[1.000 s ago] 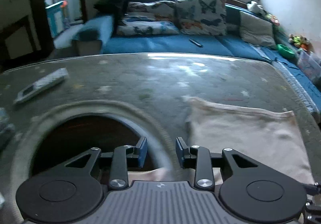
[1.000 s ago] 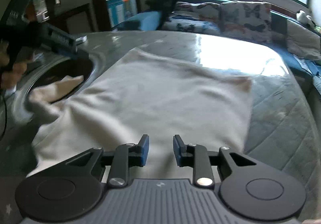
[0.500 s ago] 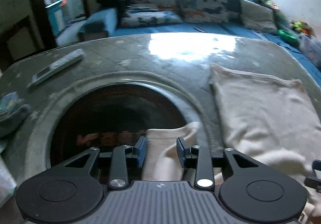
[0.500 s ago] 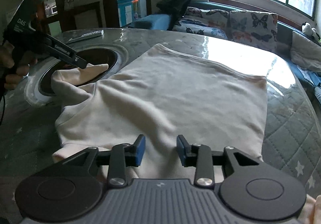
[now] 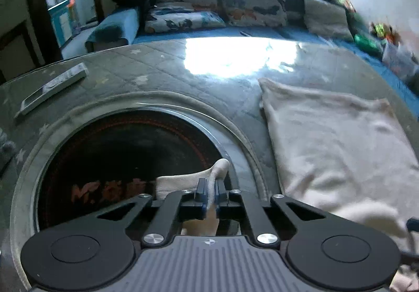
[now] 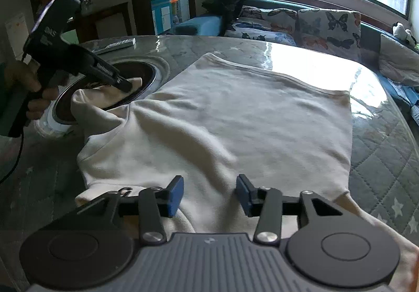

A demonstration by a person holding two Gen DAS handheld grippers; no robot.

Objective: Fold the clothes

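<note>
Round recess (image 5: 125, 150) in the quilted surface (image 5: 162, 74), directly ahead of the left hand-held gripper (image 5: 211, 195): a dark, glossy well with reddish lettering on its floor, holding only the sleeve (image 5: 188, 182) of the cream sweatshirt (image 6: 235, 119), which drapes over the rim into it. The left hand-held gripper is closed on this sleeve, a fold of cloth pinched between its blue pads (image 5: 203, 192) (seen from the right wrist view, a hand (image 6: 28, 87) grips its handle). The body of the sweatshirt lies spread flat on the surface ahead of the right hand-held gripper (image 6: 209, 195), hem farthest away. The right hand-held gripper hangs just above the near edge of the garment with its jaws apart, nothing pressed between the pads. A remote control (image 5: 52, 90) lies on the surface beyond the recess, to the left of the left hand-held gripper. A sofa with butterfly cushions (image 6: 327, 27) runs along the far side.

Compared with one second earlier: the left jaws, then parted above the recess, have just been closing and now clamp the sleeve; the right jaws have just been opening, with cloth under them but not gripped.
</note>
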